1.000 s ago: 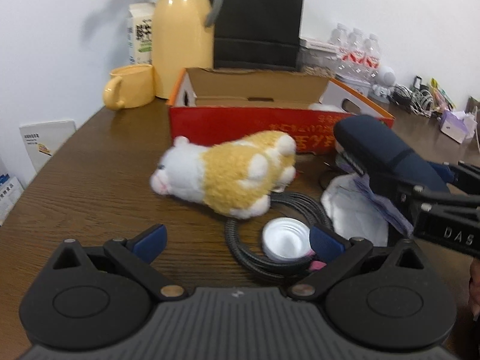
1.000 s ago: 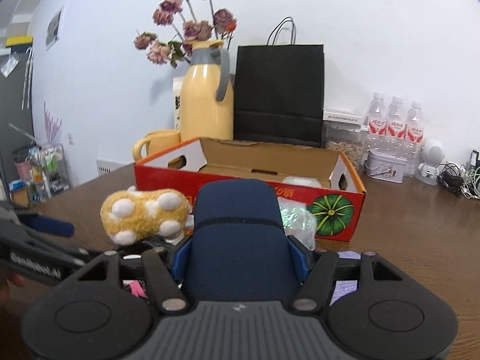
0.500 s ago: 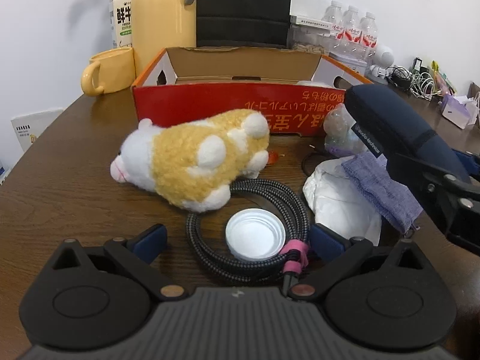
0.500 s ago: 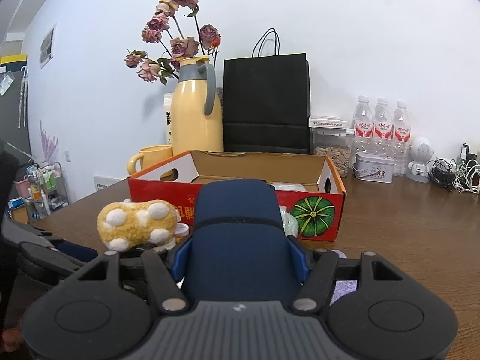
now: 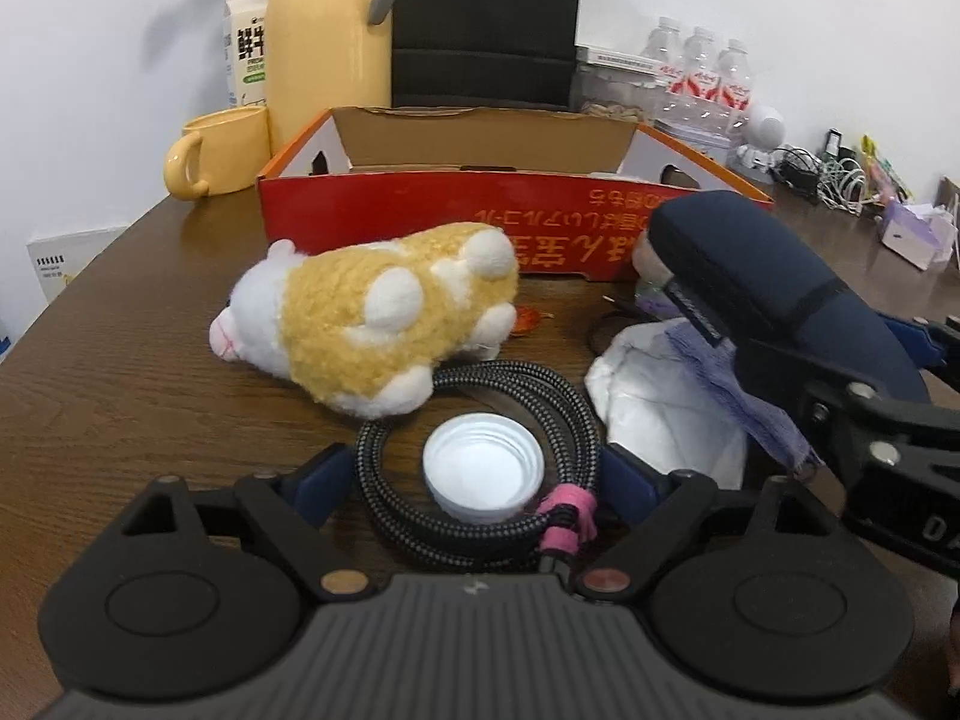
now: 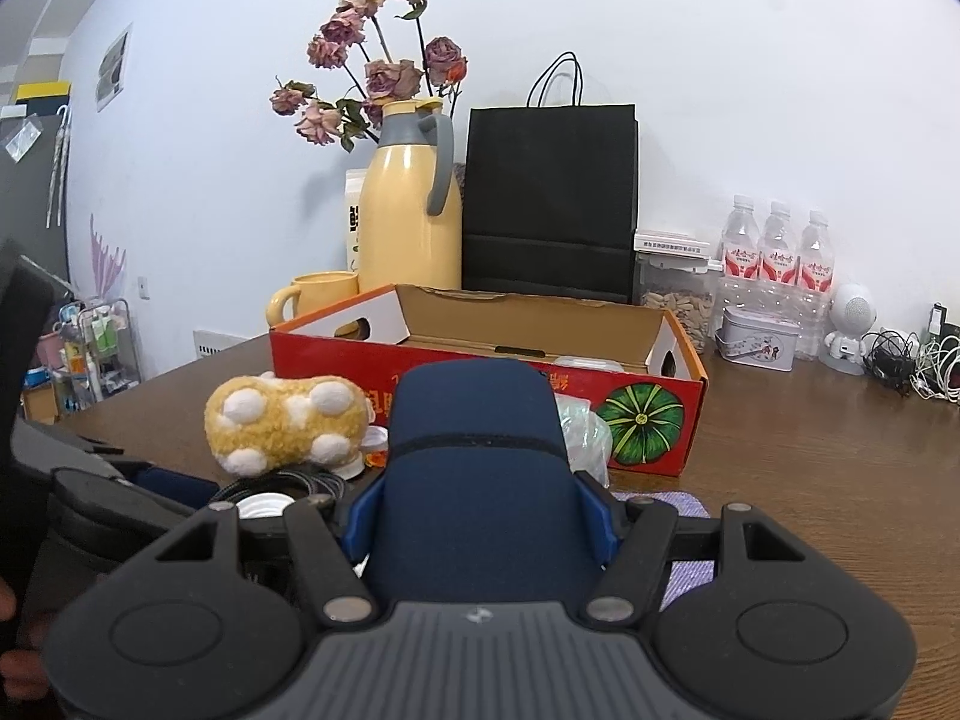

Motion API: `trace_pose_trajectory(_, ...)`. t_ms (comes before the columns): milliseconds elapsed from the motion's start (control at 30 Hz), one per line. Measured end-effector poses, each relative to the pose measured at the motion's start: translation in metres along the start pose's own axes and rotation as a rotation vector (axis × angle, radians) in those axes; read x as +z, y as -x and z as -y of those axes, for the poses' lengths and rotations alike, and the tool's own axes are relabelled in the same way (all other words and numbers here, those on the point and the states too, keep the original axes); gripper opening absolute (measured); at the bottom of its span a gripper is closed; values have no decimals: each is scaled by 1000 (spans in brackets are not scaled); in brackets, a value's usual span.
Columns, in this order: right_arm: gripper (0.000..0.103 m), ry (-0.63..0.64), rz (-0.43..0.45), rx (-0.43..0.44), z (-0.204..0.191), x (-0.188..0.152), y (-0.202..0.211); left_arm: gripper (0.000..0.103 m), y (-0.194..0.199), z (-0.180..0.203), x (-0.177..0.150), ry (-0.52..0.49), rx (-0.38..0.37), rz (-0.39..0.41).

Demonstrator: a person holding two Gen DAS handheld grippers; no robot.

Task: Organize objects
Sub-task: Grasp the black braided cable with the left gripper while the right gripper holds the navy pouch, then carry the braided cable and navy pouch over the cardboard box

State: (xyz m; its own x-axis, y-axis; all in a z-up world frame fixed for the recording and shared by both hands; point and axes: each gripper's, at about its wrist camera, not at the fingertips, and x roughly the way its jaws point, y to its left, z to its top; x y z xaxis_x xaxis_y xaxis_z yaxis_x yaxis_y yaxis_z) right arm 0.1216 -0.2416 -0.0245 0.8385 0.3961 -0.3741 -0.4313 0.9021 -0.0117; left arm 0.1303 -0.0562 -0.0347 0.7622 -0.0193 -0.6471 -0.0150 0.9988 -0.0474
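A coiled black braided cable (image 5: 480, 384) with a pink tie lies on the wooden table, and a white bottle cap (image 5: 483, 468) sits inside the coil. My left gripper (image 5: 474, 480) straddles the coil, one blue finger on each side. Its jaws are closing, and the pads do not clearly press on the cable. Just behind the coil lies a yellow-and-white plush toy (image 5: 372, 318) on its side. My right gripper (image 6: 480, 516) is shut on a navy blue case (image 6: 480, 450), held above the table to the right of the coil. The open red cardboard box (image 5: 480, 222) stands behind the toy.
A white crumpled bag (image 5: 660, 408) and a purple cloth (image 5: 738, 384) lie right of the coil under the case. Behind the box stand a yellow mug (image 5: 216, 150), a yellow thermos (image 5: 327, 42), a black paper bag (image 6: 549, 198) and water bottles (image 6: 777, 252). Tangled cables (image 6: 912, 360) lie far right.
The left gripper has moved forward and down, so the coil and cap now sit between its fingers, and its jaws have narrowed. The right gripper and navy case have barely moved.
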Motion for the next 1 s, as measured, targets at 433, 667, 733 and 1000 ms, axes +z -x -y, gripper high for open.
trace_pose_trajectory(433,64,-13,21,-4,6,-2,6,87,25,2,-10,-28,-43,35)
trace_pose_trajectory(667,64,-48,22,-8,13,-1,9,87,46,9,-7,-67,-70,99)
trace_pose_trajectory(733,64,-57,24,-6,14,2,10,87,53,9,-3,-75,-74,120)
trace_pose_trajectory(1000,64,-31,49,-15,16,24,4,87,69,6,32,-89,-68,236)
